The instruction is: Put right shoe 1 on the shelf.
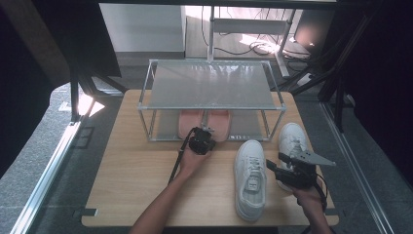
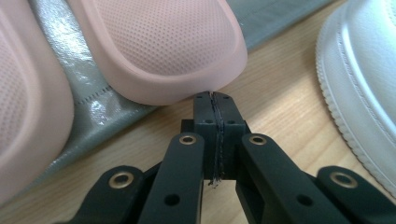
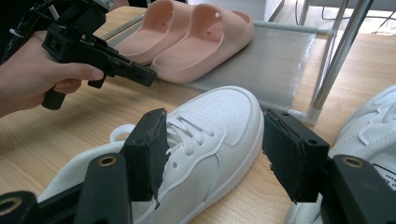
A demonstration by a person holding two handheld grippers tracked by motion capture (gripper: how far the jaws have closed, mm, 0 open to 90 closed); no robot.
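High view: pink slippers [image 1: 204, 123] in rack [image 1: 146, 105], left tongs [image 1: 205, 130] closed empty, right tongs [image 1: 271, 161] agape.

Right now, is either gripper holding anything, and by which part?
Nothing is held. The left gripper is shut and empty, its tips at the heel edge of a pink slipper. The right gripper stands open around the white sneaker, pads apart from it.

Both grippers [image 1: 202, 141] [image 1: 272, 165] are black with brass-ringed screws, black fingers [image 3: 149, 149] and trailing cables.

Left gripper [image 2: 213, 95] reaches forward with jaws pressed together (nothing between them), while right gripper [image 3: 212, 154] gapes wide
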